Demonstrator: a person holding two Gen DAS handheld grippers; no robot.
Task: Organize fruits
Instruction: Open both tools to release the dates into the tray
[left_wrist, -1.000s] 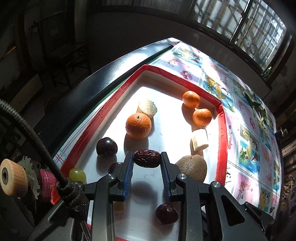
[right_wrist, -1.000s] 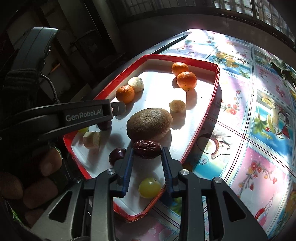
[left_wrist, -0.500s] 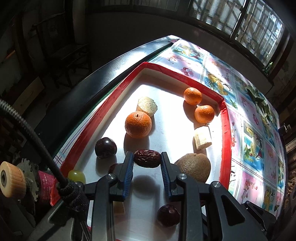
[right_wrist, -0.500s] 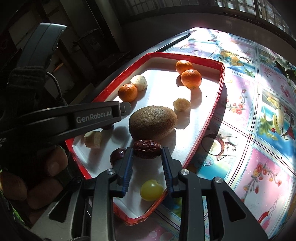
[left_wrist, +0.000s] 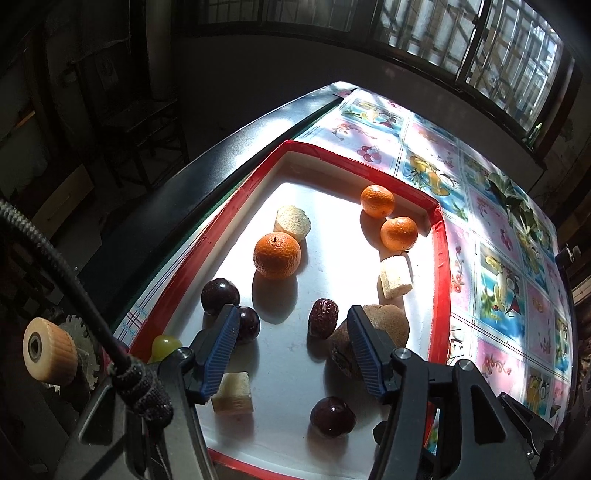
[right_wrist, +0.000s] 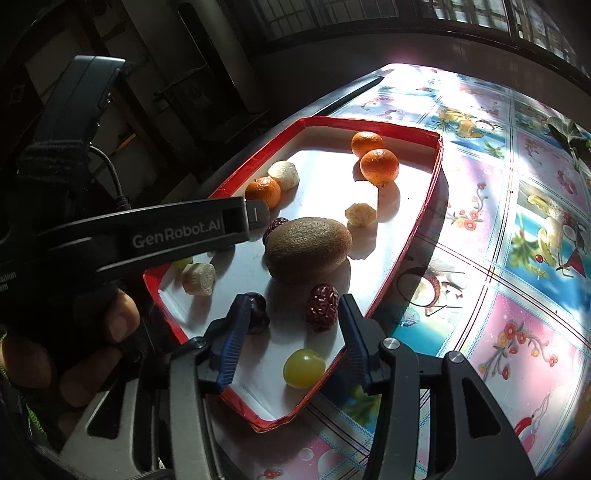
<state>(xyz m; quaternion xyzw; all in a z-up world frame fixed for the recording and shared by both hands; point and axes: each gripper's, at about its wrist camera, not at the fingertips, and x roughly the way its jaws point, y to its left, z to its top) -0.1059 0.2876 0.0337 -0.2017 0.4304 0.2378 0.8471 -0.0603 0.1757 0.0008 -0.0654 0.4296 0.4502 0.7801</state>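
1. The tray (left_wrist: 441, 258), red-rimmed with a white floor, fills the middle of both views and holds all the fruit, so sorting happens inside it.
2. The kiwi (right_wrist: 308, 249), brown and fuzzy, lies mid-frame in the right view. In the left view it sits at lower centre, partly behind my left gripper's finger.
3. Three oranges: two (left_wrist: 376, 200) (left_wrist: 399, 232) are paired near the tray's upper right corner, which I judge to be a group, and one (left_wrist: 277, 254) is alone at centre.
4. My left gripper (left_wrist: 290, 345) is spread wide with nothing between its fingers. A date (left_wrist: 323, 317), dark red and wrinkled, lies on the tray just ahead, touching the kiwi.
5. My right gripper (right_wrist: 291, 341) is likewise spread and empty. A second date (right_wrist: 323, 306) lies at lower centre, just below the kiwi.
6. Dark cherries (left_wrist: 219, 301), pale banana chunks (left_wrist: 395, 282) and a green grape (right_wrist: 303, 368) lie scattered and unsorted.
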